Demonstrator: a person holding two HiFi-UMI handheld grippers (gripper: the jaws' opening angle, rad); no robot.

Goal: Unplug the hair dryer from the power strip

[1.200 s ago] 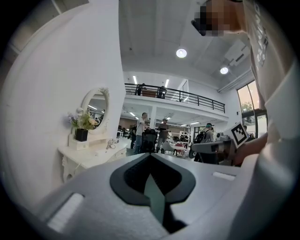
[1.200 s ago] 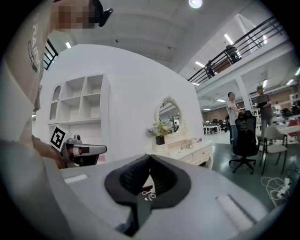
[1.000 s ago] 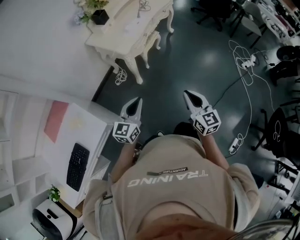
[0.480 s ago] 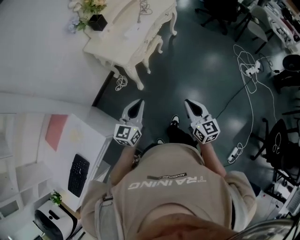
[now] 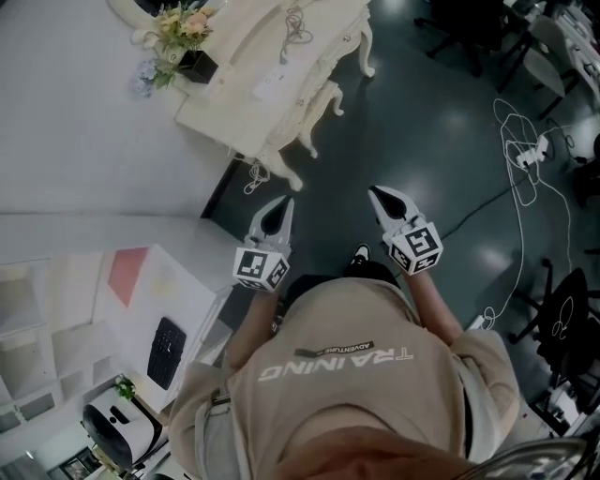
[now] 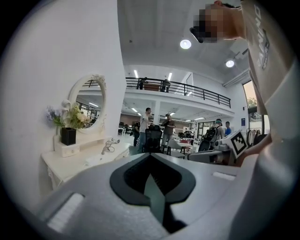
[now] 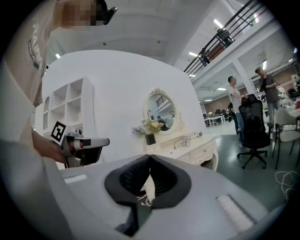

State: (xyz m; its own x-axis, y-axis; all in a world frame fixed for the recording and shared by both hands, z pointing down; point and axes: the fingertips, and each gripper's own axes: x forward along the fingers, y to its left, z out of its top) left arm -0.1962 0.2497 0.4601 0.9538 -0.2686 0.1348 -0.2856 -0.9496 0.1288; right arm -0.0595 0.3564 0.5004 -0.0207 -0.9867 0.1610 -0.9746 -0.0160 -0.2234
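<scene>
Both sets of jaws are closed on nothing — the left gripper [image 5: 285, 202] and right gripper [image 5: 375, 192] point toward the table [image 5: 234, 56], short of it. The dryer [image 5: 297, 21] lies on the table — right of the flowers [image 5: 183, 28], well apart from both grippers.

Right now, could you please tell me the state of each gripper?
Left gripper: closed, holding nothing.
Right gripper: closed, holding nothing.
</scene>
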